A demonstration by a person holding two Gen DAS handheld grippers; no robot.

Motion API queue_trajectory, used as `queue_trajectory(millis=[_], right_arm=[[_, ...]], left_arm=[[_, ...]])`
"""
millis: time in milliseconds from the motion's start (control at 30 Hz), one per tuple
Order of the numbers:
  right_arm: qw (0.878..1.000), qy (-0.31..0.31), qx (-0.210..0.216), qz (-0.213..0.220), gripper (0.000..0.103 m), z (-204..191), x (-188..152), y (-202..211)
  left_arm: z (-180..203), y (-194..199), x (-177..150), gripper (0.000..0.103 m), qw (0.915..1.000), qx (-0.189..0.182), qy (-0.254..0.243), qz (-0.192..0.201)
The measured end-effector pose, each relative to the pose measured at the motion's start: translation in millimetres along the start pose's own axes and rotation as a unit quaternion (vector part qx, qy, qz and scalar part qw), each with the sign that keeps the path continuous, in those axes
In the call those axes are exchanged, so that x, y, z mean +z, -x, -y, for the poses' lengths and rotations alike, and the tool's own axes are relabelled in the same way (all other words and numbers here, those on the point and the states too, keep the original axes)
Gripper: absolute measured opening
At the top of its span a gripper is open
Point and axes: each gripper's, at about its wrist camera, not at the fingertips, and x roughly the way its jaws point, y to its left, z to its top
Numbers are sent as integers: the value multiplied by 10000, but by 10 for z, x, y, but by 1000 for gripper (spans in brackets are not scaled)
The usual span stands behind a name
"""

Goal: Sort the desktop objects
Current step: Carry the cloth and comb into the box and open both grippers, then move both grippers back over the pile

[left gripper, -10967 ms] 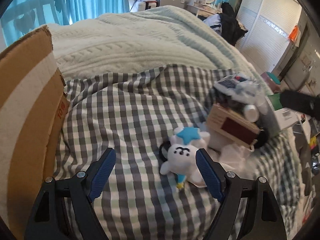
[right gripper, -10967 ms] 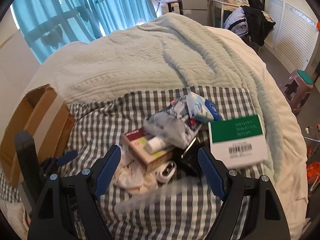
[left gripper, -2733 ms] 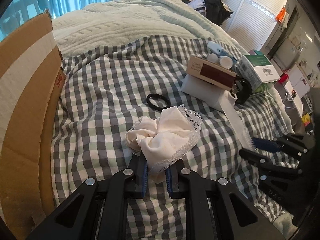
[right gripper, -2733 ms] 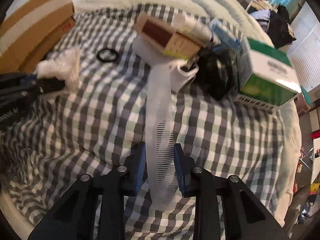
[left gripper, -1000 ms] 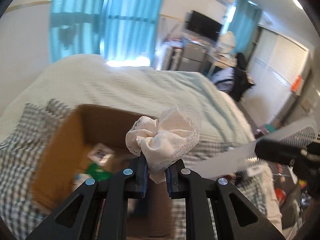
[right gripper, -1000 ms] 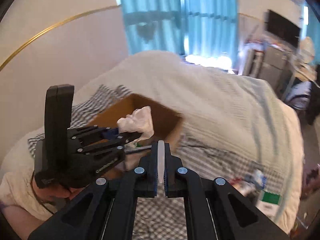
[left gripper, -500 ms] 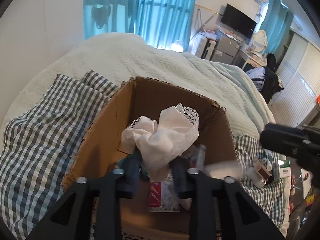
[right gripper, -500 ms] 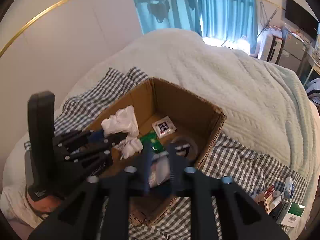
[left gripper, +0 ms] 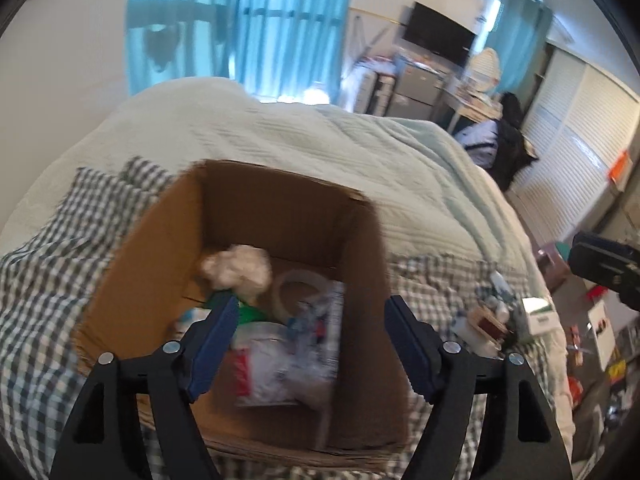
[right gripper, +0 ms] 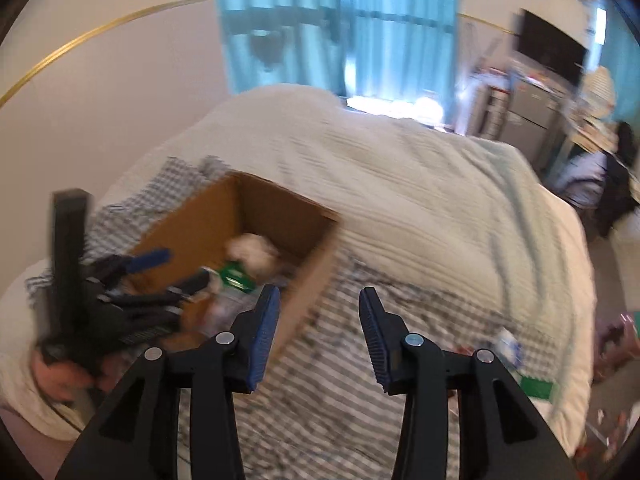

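Daylight is glowing through turquoise curtains [left gripper: 240, 20] at the top centre; a pale quilted bed [left gripper: 340, 152] is filling mid-frame, with a dark television [left gripper: 438, 42] hanging on the white wall upper right.

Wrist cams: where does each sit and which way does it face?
Left wrist: on the left gripper, angled down into the open brown cardboard box; own fingers show, jaws opening, empty.
Right wrist: on the right gripper, angled down past the box's corner at the checked cloth; jaws opening, empty; a hand shows.
Shared: box, crumpled white cloth.
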Motion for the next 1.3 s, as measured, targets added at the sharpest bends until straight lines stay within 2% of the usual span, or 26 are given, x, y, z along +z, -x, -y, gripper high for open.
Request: queue_trajectory(millis=[67, 133, 200, 267, 333, 533, 600, 700, 833, 933, 1067, 1233, 1300], right_arm=[[9990, -261, -361, -54, 50, 257, -191, 42], [9970, -536, -545, -119, 54, 500, -368, 51], [9941, -894, -584, -194, 54, 760, -545, 46], [9911, -1092, -724, -228, 59, 936, -664, 29], [9892, -1181, -839, -219, 66, 1056, -771, 37], [9853, -1385, -960, -294, 71, 1340, -1087, -29], [9835, -1451, -1019, -370, 74, 1439, -1195, -86], [9779, -1652, -1176, -509, 84, 1644, -1412, -182], [9700, -1967, -1285, -627, 86, 1881, -1653, -276], [9638, -2149, -1424, -673, 89, 2066, -1755, -370], [9598, -2132, -1625, -837, 95, 2238, -1755, -568], [9618, -1893, -1844, -709, 103, 2356, -1632, -746], [9630, -1795, -1855, -776, 103, 2408, -1588, -852]], left_arm=[[190, -17, -30, 79, 9998, -115, -150, -43], [362, -39, -61, 81, 9993, -229, -278, -66], [543, -82, -110, 83, 9986, -325, -412, -111], [750, -145, -184, 83, 9972, -441, -581, -193], [928, -210, -271, 83, 9954, -523, -747, -280], [1456, -513, -481, 83, 9892, -590, -1225, -546], [1542, -619, -540, 83, 9886, -608, -1236, -604], [1646, -864, -636, 83, 9874, -617, -1210, -811], [1756, -1234, -773, 83, 9852, -586, -1205, -1065], [1803, -1459, -855, 83, 9838, -587, -1276, -1113], [1826, -1743, -927, 83, 9831, -630, -1190, -1242], [1779, -2010, -958, 83, 9831, -723, -992, -1358], [1758, -2107, -963, 83, 9834, -735, -930, -1373]])
